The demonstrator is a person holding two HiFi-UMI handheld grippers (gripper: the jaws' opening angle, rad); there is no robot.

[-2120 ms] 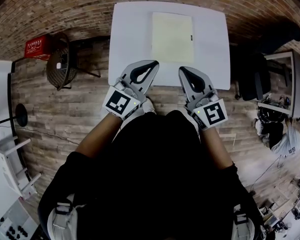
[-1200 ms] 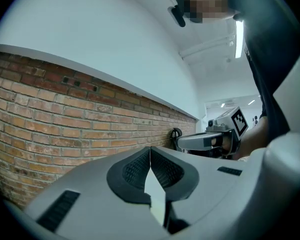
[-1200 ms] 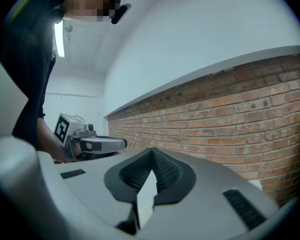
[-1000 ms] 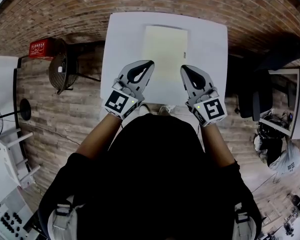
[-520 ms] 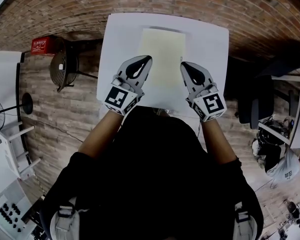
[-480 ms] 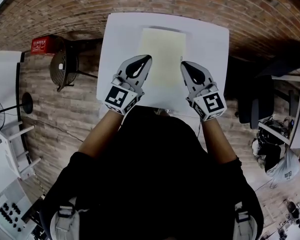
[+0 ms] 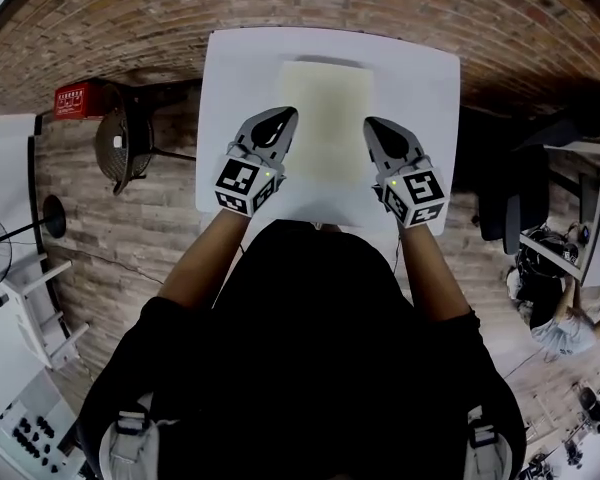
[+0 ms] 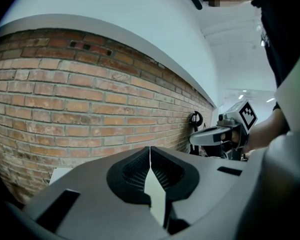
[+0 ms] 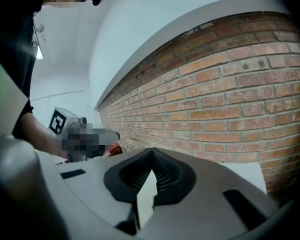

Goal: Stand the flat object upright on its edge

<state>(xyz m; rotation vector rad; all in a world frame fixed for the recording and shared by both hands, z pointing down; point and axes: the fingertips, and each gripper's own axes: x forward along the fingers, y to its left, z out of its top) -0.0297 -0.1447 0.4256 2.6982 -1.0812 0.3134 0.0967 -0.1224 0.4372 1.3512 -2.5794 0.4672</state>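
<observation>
A pale yellow flat rectangular object (image 7: 327, 118) lies flat on the white table (image 7: 430, 98) in the head view. My left gripper (image 7: 279, 120) hovers over its left edge, jaws shut with nothing between them. My right gripper (image 7: 372, 126) hovers at its right edge, also shut and empty. In the left gripper view the shut left gripper (image 8: 150, 151) points toward a brick wall, with the right gripper (image 8: 217, 134) off to its right. The right gripper view shows my shut right gripper (image 9: 151, 154) and a corner of the table (image 9: 245, 171).
A red crate (image 7: 77, 98) and a dark round chair (image 7: 118, 146) stand on the wood floor left of the table. A dark office chair (image 7: 540, 138) and a desk sit to the right. A brick wall (image 8: 80, 99) rises behind the table.
Both grippers have moved forward from the table's near edge to either side of the flat object. Their jaws stayed shut.
</observation>
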